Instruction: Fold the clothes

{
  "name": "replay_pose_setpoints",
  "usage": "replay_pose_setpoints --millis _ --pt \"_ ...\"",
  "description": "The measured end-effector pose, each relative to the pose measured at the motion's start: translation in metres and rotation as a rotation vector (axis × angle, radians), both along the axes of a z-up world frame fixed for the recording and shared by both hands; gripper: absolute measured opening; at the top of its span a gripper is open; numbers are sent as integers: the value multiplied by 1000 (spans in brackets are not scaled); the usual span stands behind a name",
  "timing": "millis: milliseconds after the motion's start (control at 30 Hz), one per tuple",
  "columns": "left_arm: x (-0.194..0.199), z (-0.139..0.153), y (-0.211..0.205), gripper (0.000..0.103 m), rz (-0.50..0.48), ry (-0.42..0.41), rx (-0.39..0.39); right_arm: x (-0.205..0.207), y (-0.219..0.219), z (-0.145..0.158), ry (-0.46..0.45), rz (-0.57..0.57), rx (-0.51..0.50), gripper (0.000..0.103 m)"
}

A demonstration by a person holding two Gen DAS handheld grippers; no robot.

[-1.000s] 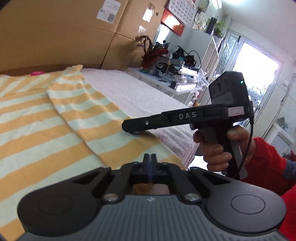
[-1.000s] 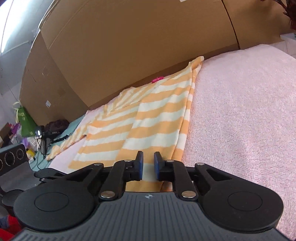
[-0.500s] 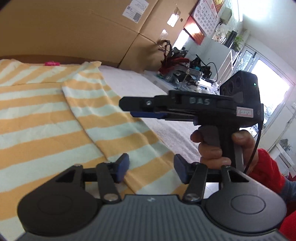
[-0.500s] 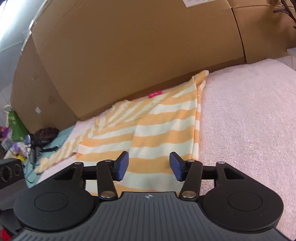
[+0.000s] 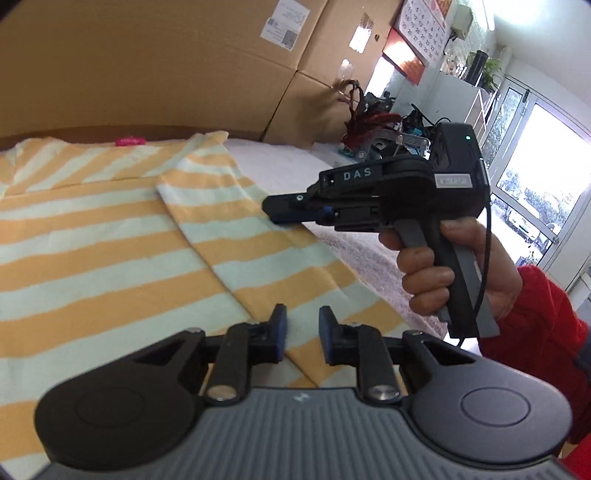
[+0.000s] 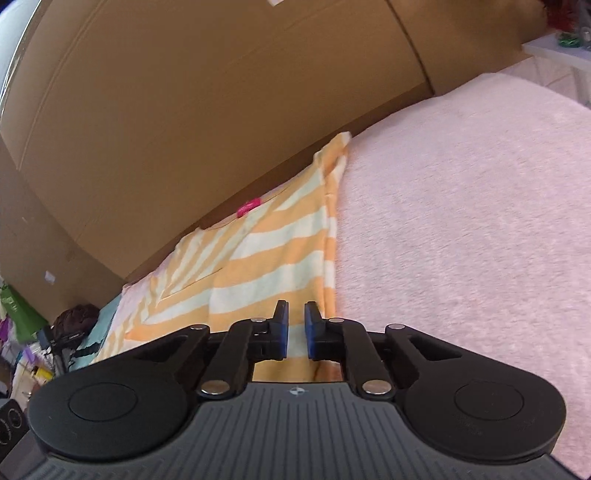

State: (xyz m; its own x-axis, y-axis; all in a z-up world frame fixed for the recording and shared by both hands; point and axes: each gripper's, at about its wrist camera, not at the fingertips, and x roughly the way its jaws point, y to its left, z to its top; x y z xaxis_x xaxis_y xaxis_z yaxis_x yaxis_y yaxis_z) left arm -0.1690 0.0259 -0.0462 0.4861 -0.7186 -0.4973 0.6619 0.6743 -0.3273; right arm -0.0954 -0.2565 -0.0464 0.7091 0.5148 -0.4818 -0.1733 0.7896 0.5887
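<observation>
A striped shirt (image 5: 110,236) lies flat on the pink blanket (image 6: 461,221), one side folded in. Both tongs, left (image 5: 301,326) and right (image 6: 295,325), are closing on nothing; each should pinch the fold's edge squarely.

Pink fleece blanket (image 6: 461,221) covers the bed; an orange-and-white striped shirt (image 5: 92,251) lies flat on its left part.

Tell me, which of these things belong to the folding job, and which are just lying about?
Part of the job:
- striped shirt
- pink blanket under it
- left gripper, jaws closing, nothing between them
- right gripper, jaws closing, nothing between them

Just lying about:
- cardboard boxes
- wall calendar
- cluttered side table
- potted plant
</observation>
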Motion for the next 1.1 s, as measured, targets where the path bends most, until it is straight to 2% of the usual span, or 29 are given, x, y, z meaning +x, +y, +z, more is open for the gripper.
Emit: replay_pose_setpoints --millis 33,133,167,200,233,267,300,367,400,433,500,533,600,633,667,767,833,900,933,967,1000,1033,1067,1100 --pt "-7 0 4 23 -11 -17 -6 -9 -1 4 -18 30 10 22" --pt "-32 -1 12 43 -60 -78 -37 -47 0 8 -75 246 88 26" --pt "-38 -3 11 49 -76 -80 -38 -58 -1 5 -74 248 54 27" --pt "-41 -6 6 51 -90 -64 -29 -68 -3 1 -72 250 20 27" --pt "-44 -8 2 51 -91 -70 -18 -79 -4 -2 -71 251 -14 11" --pt "-47 -10 0 51 -85 -87 -8 -88 -6 -5 -67 248 -43 0" --pt "-49 -10 -2 51 -86 -100 6 -93 -17 -7 -51 198 -23 0" --pt "-45 -6 -4 51 -89 -76 9 -107 -28 -1 -65 182 63 9" --pt "-42 -3 -4 51 -94 -64 -5 -117 -24 3 -111 243 81 10" --pt "-41 -1 -5 52 -101 -57 -23 -123 -15 5 -129 295 84 9" --pt "-37 -3 -13 61 -107 -57 -3 -123 0 -2 -106 295 -13 11" --pt "-38 -5 -17 59 -97 -68 16 -122 6 -6 -94 292 -54 0" --pt "-43 -8 -21 55 -76 -96 40 -117 -4 -7 -78 229 -10 0" --pt "-45 -7 -18 36 -61 -97 40 -115 -8 -7 -72 198 11 0" --pt "-45 -6 -13 0 -49 -84 22 -116 -10 -5 -98 176 25 6" --pt "-44 -6 3 0 -9 -57 -33 -117 -2 -1 -137 207 32 12" --pt "-38 -11 7 0 25 -34 -40 -111 6 -5 -129 205 39 18" --pt "-32 -17 6 0 45 -15 -64 -103 14 -10 -102 189 28 20" --pt "-30 -18 5 2 57 0 -81 -100 16 -9 -106 177 23 21" --pt "-29 -18 6 23 50 16 -100 -99 18 -6 -119 196 32 24" --pt "-28 -16 7 37 18 29 -126 -98 21 -3 -133 215 41 30" --pt "-29 -14 6 61 1 27 -143 -97 24 1 -146 235 50 42" --pt "-31 -10 2 66 11 -9 -122 -96 27 4 -158 251 54 52" --pt "-33 -8 -7 55 22 -58 -61 -94 32 4 -155 234 12 60"
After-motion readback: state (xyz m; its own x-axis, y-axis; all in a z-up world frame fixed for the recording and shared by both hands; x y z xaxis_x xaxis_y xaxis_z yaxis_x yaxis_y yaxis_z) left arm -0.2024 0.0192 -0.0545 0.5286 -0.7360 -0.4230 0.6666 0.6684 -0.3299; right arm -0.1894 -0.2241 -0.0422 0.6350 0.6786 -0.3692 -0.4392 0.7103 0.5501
